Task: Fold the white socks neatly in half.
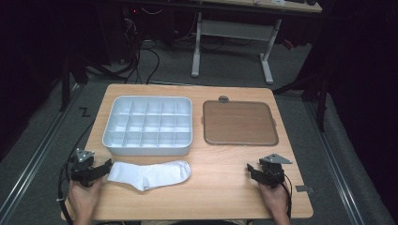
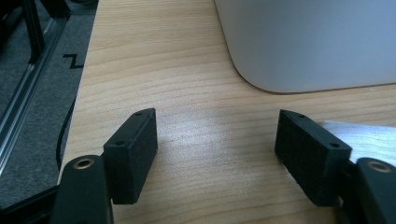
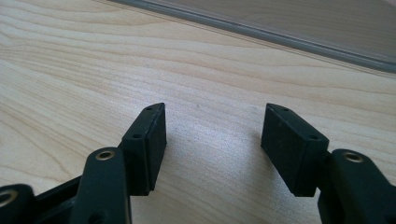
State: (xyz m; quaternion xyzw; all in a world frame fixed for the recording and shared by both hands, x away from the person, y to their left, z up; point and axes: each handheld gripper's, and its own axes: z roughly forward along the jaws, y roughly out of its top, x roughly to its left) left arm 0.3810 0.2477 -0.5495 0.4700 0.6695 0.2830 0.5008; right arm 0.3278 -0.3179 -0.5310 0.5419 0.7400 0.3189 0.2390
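Left tongs [image 1: 107,166] agape beside white sock [image 1: 150,174], nothing held; right tongs [image 1: 250,169] agape, empty, on table [image 1: 220,187]

**Cut off and out of sight**

Just beside the left gripper [image 2: 217,154], its own view crops the white fabric sock [image 2: 369,140] at the right edge (only a corner shows). Ahead of it, the pale grey plastic compartment tray [image 2: 317,42] runs off the top.
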